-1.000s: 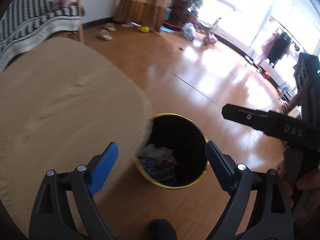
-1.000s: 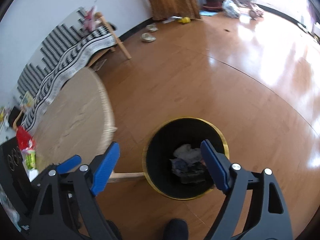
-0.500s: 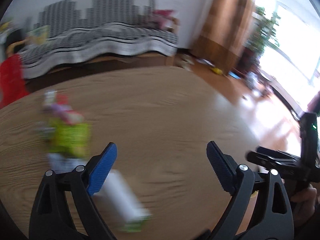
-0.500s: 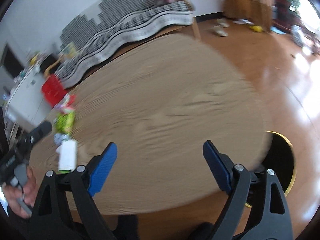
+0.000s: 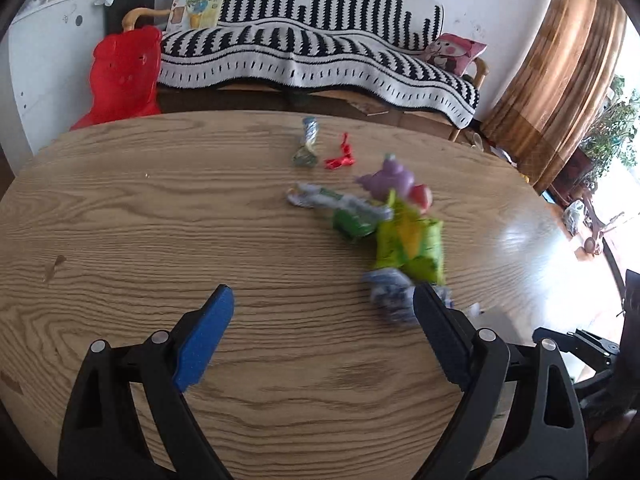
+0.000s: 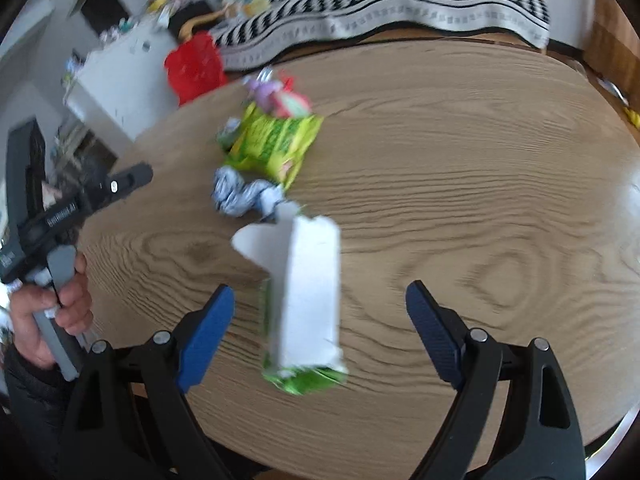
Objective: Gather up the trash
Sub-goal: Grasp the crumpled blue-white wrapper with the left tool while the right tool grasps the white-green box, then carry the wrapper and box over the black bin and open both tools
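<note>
I have swung both grippers from the bin back over the wooden surface (image 6: 460,168); the white carton (image 6: 306,292) lies between my right gripper's (image 6: 320,312) spread, empty fingers, long axis running away; left gripper (image 5: 324,330), also open, sits farther off.

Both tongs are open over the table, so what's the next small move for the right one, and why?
Probably lower the right tongs and close on the white carton. It lies flat on the table straight ahead between the open fingers, nearer than the green snack bag and the crumpled wrapper.
</note>
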`<state>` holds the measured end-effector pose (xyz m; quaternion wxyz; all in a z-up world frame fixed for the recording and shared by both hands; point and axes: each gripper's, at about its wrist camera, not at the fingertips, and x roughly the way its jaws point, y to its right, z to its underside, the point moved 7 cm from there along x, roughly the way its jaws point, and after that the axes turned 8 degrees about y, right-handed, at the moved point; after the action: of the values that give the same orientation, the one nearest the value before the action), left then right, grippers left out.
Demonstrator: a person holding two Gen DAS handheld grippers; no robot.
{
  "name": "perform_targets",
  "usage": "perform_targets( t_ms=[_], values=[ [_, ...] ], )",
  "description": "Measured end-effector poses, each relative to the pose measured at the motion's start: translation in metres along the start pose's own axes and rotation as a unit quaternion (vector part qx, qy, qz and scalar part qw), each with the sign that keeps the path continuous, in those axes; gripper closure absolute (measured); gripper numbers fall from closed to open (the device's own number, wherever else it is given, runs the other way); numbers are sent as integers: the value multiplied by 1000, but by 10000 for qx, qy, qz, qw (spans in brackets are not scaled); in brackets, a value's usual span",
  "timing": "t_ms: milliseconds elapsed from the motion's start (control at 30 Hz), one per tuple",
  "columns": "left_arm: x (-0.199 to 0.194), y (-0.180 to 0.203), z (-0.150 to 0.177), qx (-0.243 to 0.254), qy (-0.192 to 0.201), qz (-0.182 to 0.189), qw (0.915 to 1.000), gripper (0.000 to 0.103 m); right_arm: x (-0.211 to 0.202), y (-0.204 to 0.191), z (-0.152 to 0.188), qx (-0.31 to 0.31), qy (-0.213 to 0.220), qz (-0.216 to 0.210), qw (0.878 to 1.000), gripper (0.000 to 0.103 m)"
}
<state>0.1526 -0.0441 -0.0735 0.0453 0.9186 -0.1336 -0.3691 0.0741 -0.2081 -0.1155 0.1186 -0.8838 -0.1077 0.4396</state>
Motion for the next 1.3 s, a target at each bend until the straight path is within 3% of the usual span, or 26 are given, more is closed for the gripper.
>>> perform_targets(
  t_ms=[100,200,267,300,333,567,867,933,1000,1067,1300],
  values=[
    [9,-2,3,58,-74,32,10000,15,16,-9,3,-207,-127,100,9997,19],
    [19,13,8,211,-132,147,9996,15,26,-12,6,-381,-212,221,9988,27],
    [24,22,12,343,-157,189,9991,15,30,-12,10,-472,-274,290,9981,41],
    [27,29,14,433,-164,238,9986,15,29,-12,10,-526,-232,345,9977,56],
    [31,35,16,494,-180,275,9982,15,28,-11,10,-543,-257,337,9976,63],
    [59,67,25,937,-333,199,9948,14,-1,3,1,-394,60,295,9988,65],
    [77,96,36,1266,-446,113,9909,15,-25,33,5,-180,155,377,9990,65],
    [77,97,38,1312,-487,34,9902,27,-30,37,5,-151,194,390,9989,65],
    [75,99,43,1339,-583,2,9893,52,-39,41,5,-113,252,413,9988,65],
    [69,97,44,1268,-584,-63,9902,65,-44,46,5,-75,298,437,9986,65],
    [36,119,40,1322,-374,-11,9905,68,-72,71,11,111,478,583,9971,65]
  ],
)
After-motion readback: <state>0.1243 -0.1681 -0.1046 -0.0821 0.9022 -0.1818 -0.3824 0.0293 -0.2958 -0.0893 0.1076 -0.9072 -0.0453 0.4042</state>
